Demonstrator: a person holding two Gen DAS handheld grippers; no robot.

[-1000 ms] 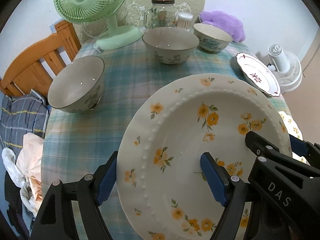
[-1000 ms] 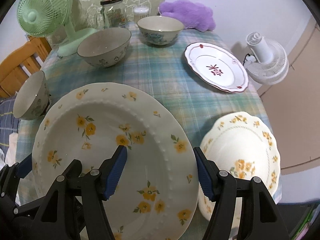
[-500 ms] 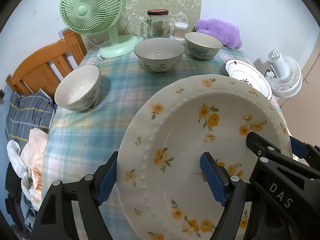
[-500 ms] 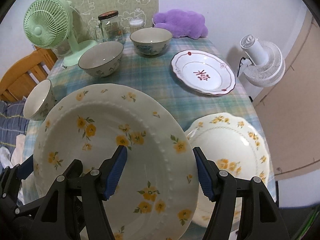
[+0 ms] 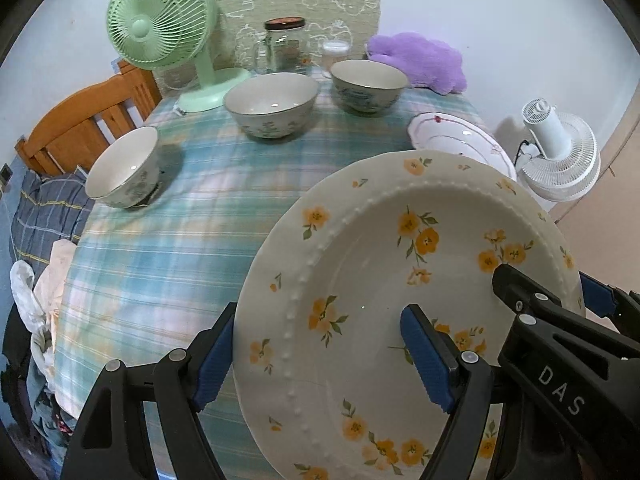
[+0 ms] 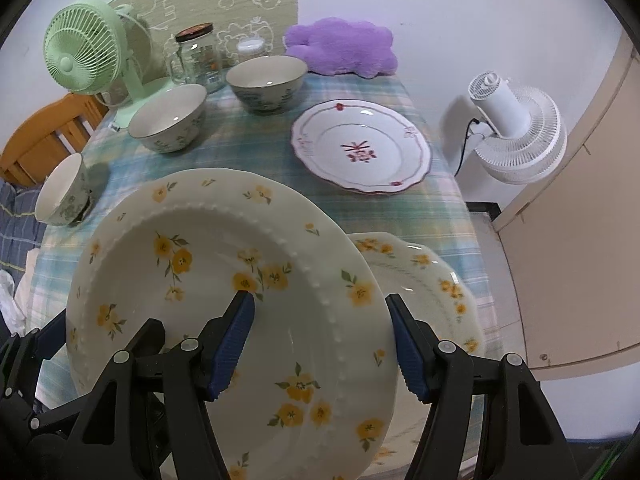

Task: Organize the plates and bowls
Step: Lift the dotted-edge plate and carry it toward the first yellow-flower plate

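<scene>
A large cream plate with yellow flowers (image 5: 380,248) (image 6: 192,292) hangs tilted above the checked tablecloth (image 5: 192,248). My left gripper (image 5: 320,356) is shut on its left rim, one pad under the edge and one inside the well. On the right rim my right gripper (image 6: 320,344) is shut the same way. A scalloped yellow-flower plate (image 6: 432,280) lies on the table, partly hidden under the held plate. A red-patterned plate (image 6: 360,148) lies farther back. Three bowls stand apart: left (image 5: 124,168), middle (image 5: 270,100) and back (image 5: 368,84).
A green fan (image 5: 160,28), a glass jar (image 5: 284,46) and a purple plush (image 5: 420,60) line the table's far edge. A wooden chair (image 5: 80,128) stands at the left, with clothes below it. A white fan (image 6: 516,128) stands off the table's right side.
Both grippers have drawn back from the far end of the table with the plate in them. The held plate now covers the left part of the scalloped plate.
</scene>
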